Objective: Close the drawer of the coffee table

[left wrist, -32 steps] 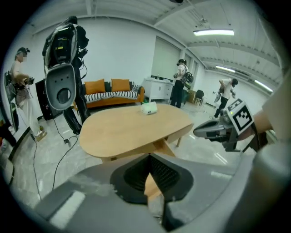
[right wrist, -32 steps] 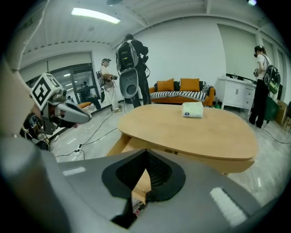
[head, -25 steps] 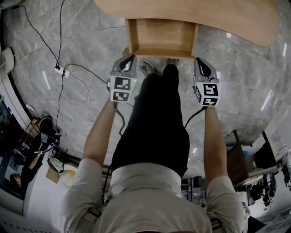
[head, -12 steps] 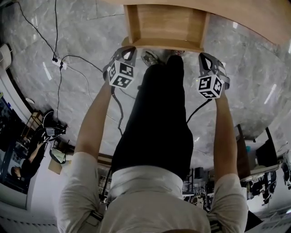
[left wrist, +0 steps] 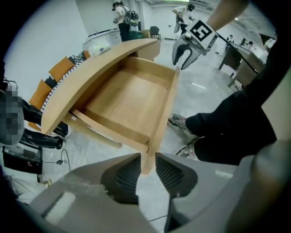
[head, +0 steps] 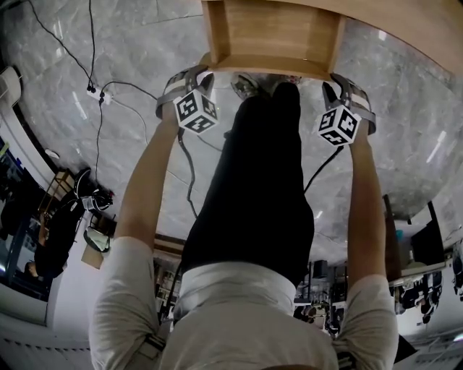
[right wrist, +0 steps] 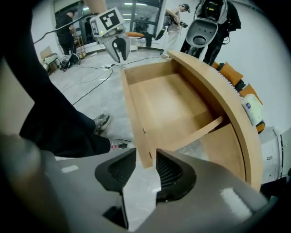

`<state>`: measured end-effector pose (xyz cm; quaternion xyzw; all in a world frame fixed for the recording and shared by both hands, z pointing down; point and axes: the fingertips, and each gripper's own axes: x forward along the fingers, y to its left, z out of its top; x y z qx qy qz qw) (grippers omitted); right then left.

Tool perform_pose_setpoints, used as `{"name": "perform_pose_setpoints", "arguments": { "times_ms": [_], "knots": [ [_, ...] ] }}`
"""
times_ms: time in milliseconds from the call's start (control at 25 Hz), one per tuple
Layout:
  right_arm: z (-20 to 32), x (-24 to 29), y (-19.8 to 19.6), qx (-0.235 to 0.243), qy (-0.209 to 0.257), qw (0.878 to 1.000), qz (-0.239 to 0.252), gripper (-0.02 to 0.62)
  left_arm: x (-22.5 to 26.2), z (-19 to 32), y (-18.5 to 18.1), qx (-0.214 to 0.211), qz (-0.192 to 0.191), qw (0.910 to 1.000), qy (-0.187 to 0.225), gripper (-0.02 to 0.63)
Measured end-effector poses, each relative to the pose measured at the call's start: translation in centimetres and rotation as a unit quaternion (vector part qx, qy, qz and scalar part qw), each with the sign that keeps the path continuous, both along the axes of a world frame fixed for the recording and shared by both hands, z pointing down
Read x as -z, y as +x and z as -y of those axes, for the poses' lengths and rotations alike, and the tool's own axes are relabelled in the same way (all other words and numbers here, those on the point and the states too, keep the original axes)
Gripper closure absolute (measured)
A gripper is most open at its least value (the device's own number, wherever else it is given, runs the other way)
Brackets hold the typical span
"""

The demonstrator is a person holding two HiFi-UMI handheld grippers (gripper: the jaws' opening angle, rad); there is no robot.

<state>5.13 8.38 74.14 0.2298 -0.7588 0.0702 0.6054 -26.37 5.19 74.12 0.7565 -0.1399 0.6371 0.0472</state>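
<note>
The wooden drawer (head: 271, 36) stands pulled out of the curved coffee table (head: 405, 22), with nothing in it. My left gripper (head: 194, 74) is at the left end of the drawer's front panel (head: 268, 67) and my right gripper (head: 340, 79) at its right end. In the left gripper view the left gripper (left wrist: 146, 166) points down and its jaws are opening, with the panel's corner (left wrist: 148, 159) between the pads. In the right gripper view the right gripper (right wrist: 145, 166) is opening too, straddling the other corner (right wrist: 146, 157) with a gap beside it.
The person's dark legs and shoes (head: 244, 85) stand right before the drawer. Cables and a power strip (head: 92, 92) lie on the marble floor at the left. People and equipment stand far behind the table (right wrist: 223, 86).
Both grippers came down and forward to the drawer front's two ends and rolled. Their jaws, shut before, now stand apart around the panel's corners.
</note>
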Motion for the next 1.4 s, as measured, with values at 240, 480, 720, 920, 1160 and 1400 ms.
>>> {"name": "perform_pose_setpoints", "arguments": {
  "times_ms": [240,480,720,920,1160,1400],
  "knots": [
    [-0.1,-1.0,0.1,0.028,-0.007,0.999,-0.025,0.448,-1.9,-0.8,-0.7,-0.058,0.032,0.9976,-0.017,0.480],
    [-0.1,-2.0,0.2,0.036,-0.013,0.999,-0.037,0.449,-3.6,-0.3,-0.9,-0.058,0.056,0.9967,-0.009,0.480],
    [-0.1,-1.9,0.2,0.062,0.002,0.997,-0.053,0.491,-3.8,-0.1,-1.5,-0.074,0.074,0.9945,0.008,0.482],
    [-0.3,-1.8,0.0,0.078,-0.002,0.995,-0.063,0.508,-3.3,-0.1,-1.3,-0.065,0.065,0.9957,0.010,0.492],
    [-0.7,-0.3,-0.3,0.077,-0.009,0.995,-0.060,0.512,-1.8,0.0,-1.6,-0.062,0.071,0.9956,0.004,0.492],
    [-0.5,1.8,-0.9,0.079,-0.020,0.996,-0.046,0.514,0.7,0.6,-1.7,-0.053,0.056,0.9970,-0.001,0.492]
  ]
}}
